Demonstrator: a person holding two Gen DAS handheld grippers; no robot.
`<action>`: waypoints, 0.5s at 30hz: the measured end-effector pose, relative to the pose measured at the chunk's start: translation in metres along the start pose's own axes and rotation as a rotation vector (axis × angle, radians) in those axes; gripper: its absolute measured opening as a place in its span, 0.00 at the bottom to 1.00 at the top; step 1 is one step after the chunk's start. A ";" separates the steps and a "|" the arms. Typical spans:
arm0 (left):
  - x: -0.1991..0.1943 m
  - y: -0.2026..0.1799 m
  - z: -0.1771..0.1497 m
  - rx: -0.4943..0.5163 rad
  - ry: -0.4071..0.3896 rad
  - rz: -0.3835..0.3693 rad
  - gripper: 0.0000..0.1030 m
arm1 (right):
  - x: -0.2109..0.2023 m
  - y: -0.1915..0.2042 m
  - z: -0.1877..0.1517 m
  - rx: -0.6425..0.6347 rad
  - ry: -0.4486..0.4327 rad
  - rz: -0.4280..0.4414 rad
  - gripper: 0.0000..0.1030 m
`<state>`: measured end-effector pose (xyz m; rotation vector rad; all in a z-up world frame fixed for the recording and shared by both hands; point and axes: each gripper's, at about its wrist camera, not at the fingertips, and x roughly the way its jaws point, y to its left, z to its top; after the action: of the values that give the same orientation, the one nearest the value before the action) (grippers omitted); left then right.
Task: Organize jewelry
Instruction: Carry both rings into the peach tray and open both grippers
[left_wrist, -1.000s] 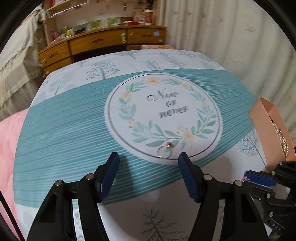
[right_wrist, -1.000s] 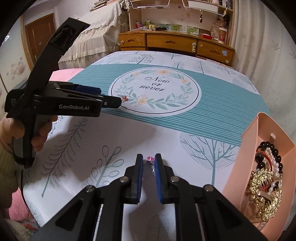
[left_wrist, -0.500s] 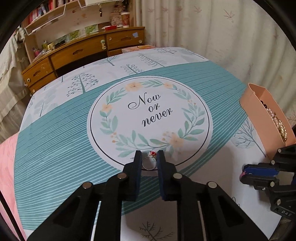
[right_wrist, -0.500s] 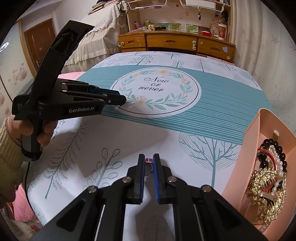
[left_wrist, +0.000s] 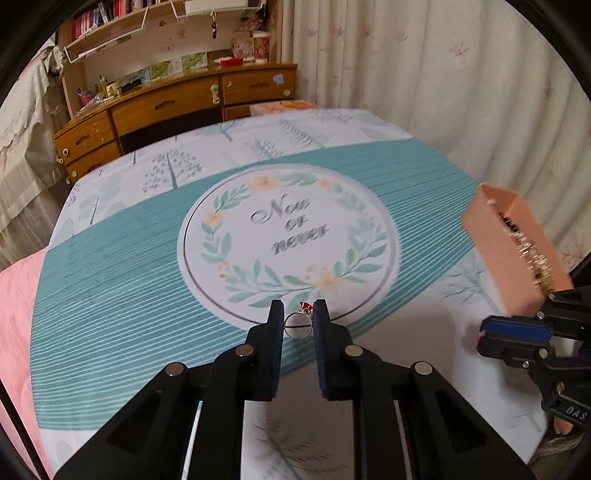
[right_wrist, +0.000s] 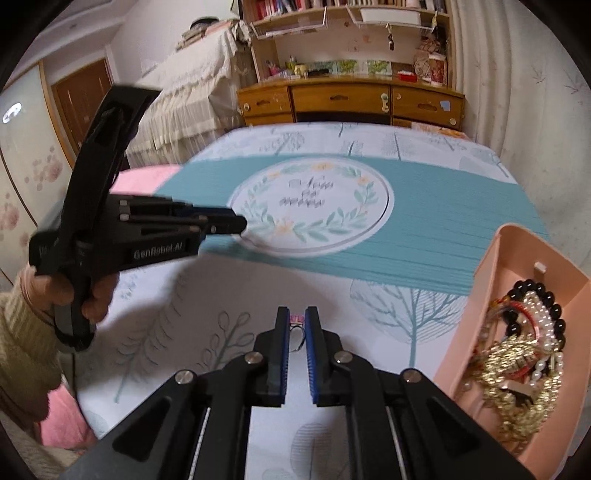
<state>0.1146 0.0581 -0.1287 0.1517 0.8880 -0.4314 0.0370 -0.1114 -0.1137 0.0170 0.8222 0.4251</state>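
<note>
A ring (left_wrist: 297, 325) in each gripper's jaws

black gripper (right_wrist: 236, 221) marked "genrobot.ai", blue-padded jaws, cream ribbed sleeve (right_wrist: 22, 343).

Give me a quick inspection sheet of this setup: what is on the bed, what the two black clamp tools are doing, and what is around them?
Surface: bedspread, teal and white, printed "Now or never".
Job's things: red-stone ring between the left gripper's fingers; pink-stone ring between the right gripper's fingers; pink box at the right edge of the bedspread, holding beaded and gold jewelry.
Clutter: nothing seen on the bedspread.
Grippers: both shut on their rings, off the cloth as far as the views show.
Cables: dark cord hangs below the left handle.
Surroundings: wooden desk with shelves, curtain, covered furniture, door.
</note>
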 end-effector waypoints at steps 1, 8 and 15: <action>-0.007 -0.006 0.002 0.003 -0.016 -0.008 0.13 | -0.009 -0.002 0.002 0.008 -0.024 0.006 0.08; -0.045 -0.062 0.021 0.035 -0.109 -0.094 0.13 | -0.065 -0.031 0.007 0.072 -0.152 -0.057 0.08; -0.065 -0.132 0.045 0.014 -0.165 -0.158 0.13 | -0.107 -0.072 0.006 0.130 -0.212 -0.140 0.08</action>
<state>0.0552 -0.0552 -0.0434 0.0574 0.7370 -0.5887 0.0023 -0.2162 -0.0469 0.1229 0.6367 0.2326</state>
